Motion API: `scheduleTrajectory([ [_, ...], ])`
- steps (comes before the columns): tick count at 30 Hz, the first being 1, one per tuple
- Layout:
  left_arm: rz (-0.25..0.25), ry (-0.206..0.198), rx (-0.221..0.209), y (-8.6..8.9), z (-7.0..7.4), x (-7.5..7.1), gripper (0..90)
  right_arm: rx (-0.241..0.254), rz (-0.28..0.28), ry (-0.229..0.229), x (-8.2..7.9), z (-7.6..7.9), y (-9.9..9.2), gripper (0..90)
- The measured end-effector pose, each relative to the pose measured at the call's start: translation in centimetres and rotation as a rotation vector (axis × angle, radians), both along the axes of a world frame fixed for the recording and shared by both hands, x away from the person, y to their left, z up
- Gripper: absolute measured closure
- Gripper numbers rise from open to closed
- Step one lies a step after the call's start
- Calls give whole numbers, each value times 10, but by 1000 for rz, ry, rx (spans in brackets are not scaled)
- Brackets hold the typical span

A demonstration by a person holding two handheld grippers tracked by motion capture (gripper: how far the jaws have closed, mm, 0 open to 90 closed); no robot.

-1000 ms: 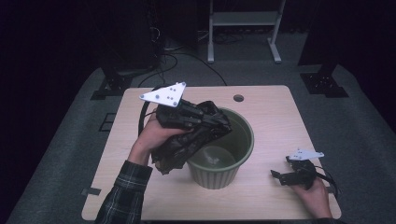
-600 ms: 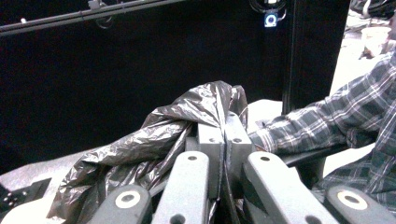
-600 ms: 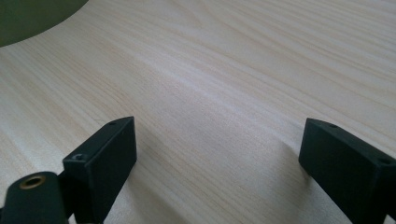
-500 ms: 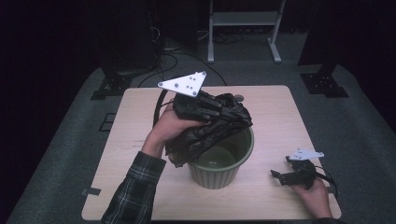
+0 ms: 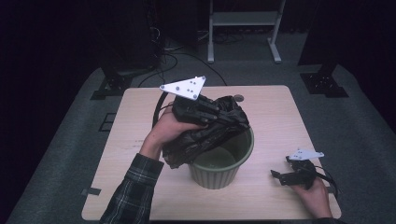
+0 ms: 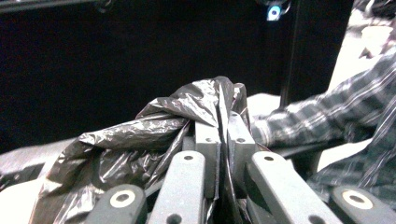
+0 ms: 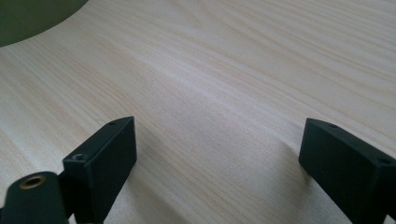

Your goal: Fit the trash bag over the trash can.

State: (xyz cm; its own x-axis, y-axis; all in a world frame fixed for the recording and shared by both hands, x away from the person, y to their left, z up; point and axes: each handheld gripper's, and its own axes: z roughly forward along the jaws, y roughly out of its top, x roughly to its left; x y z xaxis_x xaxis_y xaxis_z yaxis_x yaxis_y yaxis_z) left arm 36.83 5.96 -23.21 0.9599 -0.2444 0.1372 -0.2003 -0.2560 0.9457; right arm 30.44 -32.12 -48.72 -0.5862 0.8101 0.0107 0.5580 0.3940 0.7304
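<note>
We saw the left gripper (image 5: pixel 212 112) with its jaws pinching a fold of the crumpled black bag (image 5: pixel 205 133), held above the rim of the green bin (image 5: pixel 219 170) near the middle of the bench (image 5: pixel 275 116); the jaws had just eased open slightly, plastic between them. The right gripper (image 5: pixel 280 176) rested on the bench right of the bin, jaws spread and empty.
</note>
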Motion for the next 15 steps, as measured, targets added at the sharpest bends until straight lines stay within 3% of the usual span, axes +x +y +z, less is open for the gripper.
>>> scheduleTrajectory([
  [4, 40, 8, 16, 2, -5, 4, 738, 0, 0, 0, 0, 0, 0, 98],
  [9, 76, 23, 31, 9, -12, 8, 662, 1, -1, 0, 0, 0, 0, 99],
  [11, 95, 54, 46, 15, -18, 10, 606, 0, -1, 0, 0, 0, 0, 98],
  [15, 111, 71, 81, 22, -24, 11, 563, 1, -1, 0, 0, 0, 0, 99],
])
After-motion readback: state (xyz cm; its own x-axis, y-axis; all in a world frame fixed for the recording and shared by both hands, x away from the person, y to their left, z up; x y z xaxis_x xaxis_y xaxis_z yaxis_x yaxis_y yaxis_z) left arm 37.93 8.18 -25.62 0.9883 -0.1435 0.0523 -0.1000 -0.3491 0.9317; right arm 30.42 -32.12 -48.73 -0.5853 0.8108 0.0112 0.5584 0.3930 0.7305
